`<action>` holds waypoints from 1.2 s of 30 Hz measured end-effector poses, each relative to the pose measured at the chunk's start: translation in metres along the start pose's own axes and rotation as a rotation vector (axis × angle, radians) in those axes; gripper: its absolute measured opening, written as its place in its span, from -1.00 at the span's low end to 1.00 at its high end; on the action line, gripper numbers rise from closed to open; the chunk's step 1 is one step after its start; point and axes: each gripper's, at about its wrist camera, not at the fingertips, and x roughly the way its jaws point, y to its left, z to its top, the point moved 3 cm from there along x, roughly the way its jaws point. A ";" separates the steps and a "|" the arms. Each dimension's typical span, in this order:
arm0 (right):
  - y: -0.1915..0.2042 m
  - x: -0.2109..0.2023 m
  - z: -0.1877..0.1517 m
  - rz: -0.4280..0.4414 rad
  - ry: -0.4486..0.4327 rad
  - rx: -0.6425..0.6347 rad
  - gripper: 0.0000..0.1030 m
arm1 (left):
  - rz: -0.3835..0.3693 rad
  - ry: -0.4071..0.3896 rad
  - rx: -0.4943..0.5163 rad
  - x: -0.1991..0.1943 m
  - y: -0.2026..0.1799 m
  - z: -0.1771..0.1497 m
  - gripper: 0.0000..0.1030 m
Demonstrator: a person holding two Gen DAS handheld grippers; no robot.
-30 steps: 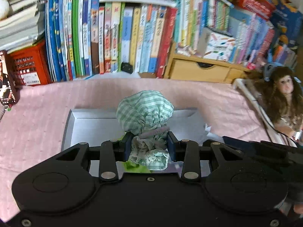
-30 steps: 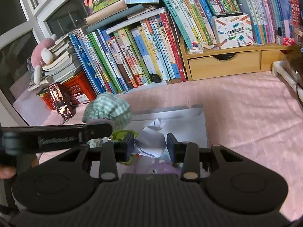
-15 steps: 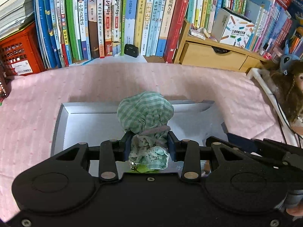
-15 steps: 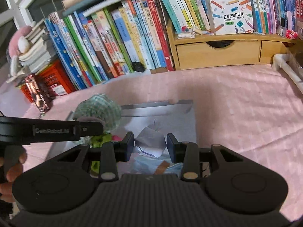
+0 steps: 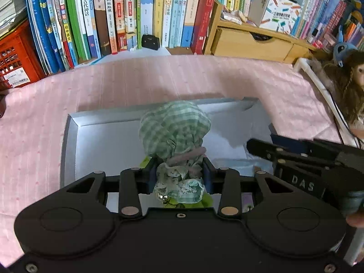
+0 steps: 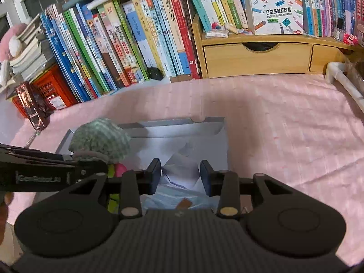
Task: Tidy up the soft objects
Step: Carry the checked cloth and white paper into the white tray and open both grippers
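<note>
My left gripper [image 5: 179,169] is shut on the tied neck of a green checked cloth pouch [image 5: 174,128] and holds it over a shallow grey box [image 5: 70,141] on the pink cloth. The pouch also shows in the right wrist view [image 6: 100,137], left of centre, with the left gripper's arm below it. My right gripper [image 6: 180,174] is open and empty, over white crumpled paper [image 6: 182,166] and a light blue item [image 6: 173,199] in the box [image 6: 173,127]. A green and pink soft thing [image 6: 117,170] lies under the pouch.
A row of upright books [image 6: 127,43] and a wooden drawer unit [image 6: 257,56] stand behind the pink cloth [image 6: 284,125]. A red crate [image 5: 13,63] is far left. A doll [image 5: 350,91] and a white rail [image 5: 318,84] are at the right.
Both grippers have moved forward and lower over the box. The left still holds the pouch. The right gripper's arm has come further into the left wrist view.
</note>
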 end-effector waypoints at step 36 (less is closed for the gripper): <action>-0.007 0.018 -0.004 -0.017 0.060 -0.036 0.15 | -0.071 0.166 -0.107 0.026 0.022 -0.007 0.16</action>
